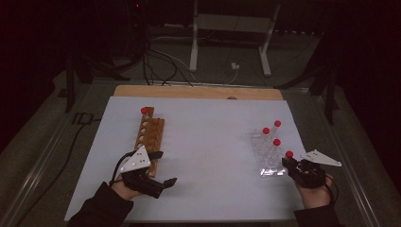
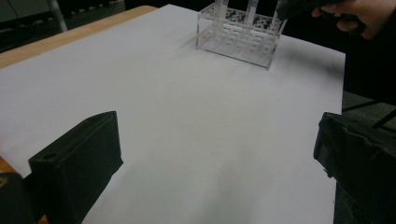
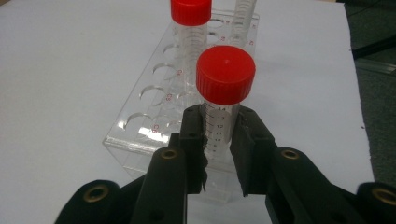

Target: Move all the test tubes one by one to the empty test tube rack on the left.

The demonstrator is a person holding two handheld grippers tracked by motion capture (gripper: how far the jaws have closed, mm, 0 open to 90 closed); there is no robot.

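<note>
A clear plastic rack (image 1: 265, 161) stands at the right of the white mat, with three red-capped tubes (image 1: 276, 142) upright in it. My right gripper (image 1: 289, 165) is shut on a further clear tube with a red cap (image 3: 225, 74), upright at the rack's near end. In the right gripper view the gripper (image 3: 220, 140) pinches that tube just under the cap, and its lower end is hidden. A wooden rack (image 1: 151, 135) lies at the left with one red-capped tube (image 1: 143, 110) at its far end. My left gripper (image 1: 166, 182) is open over bare mat beside the wooden rack.
The white mat (image 1: 208, 137) covers a wooden table whose far edge (image 1: 198, 91) shows. Beyond it are floor cables and a metal stand (image 1: 231, 42). In the left gripper view the clear rack (image 2: 238, 46) stands far off, with the other hand (image 2: 359, 16) next to it.
</note>
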